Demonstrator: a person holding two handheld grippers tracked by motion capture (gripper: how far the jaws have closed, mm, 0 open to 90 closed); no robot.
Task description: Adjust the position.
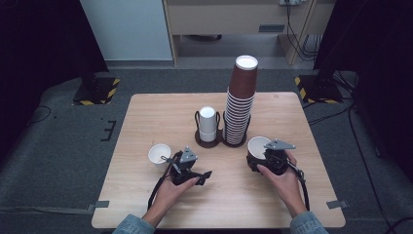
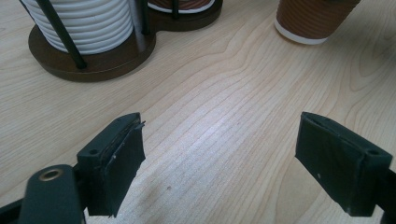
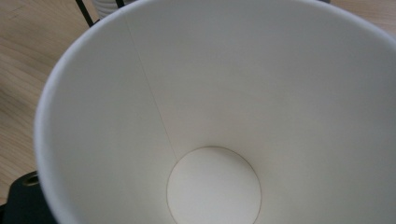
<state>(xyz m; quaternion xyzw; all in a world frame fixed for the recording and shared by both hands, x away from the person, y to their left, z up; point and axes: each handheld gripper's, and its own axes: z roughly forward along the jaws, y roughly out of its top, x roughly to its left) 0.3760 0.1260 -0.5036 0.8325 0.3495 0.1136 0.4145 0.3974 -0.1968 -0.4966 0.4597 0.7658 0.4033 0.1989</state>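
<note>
A brown paper cup (image 1: pixel 257 145) with a white inside stands on the wooden table (image 1: pixel 160 112), right of centre. My right gripper (image 1: pixel 261 155) is around it, and the cup's white inside (image 3: pixel 215 116) hides the jaws, so I cannot tell whether they press on it. A single white cup (image 1: pixel 159 155) stands left of my left gripper (image 1: pixel 203 174). The left gripper (image 2: pixel 219 163) is open over bare wood with nothing between its jaws. In the left gripper view the brown cup (image 2: pixel 310 21) stands at the top right.
A dark two-ring cup holder (image 1: pixel 215 142) stands at mid-table. It carries a short stack of white cups (image 1: pixel 207 124) and a tall stack of brown cups (image 1: pixel 241 97). Its base (image 2: pixel 98 65) lies just ahead of the left gripper.
</note>
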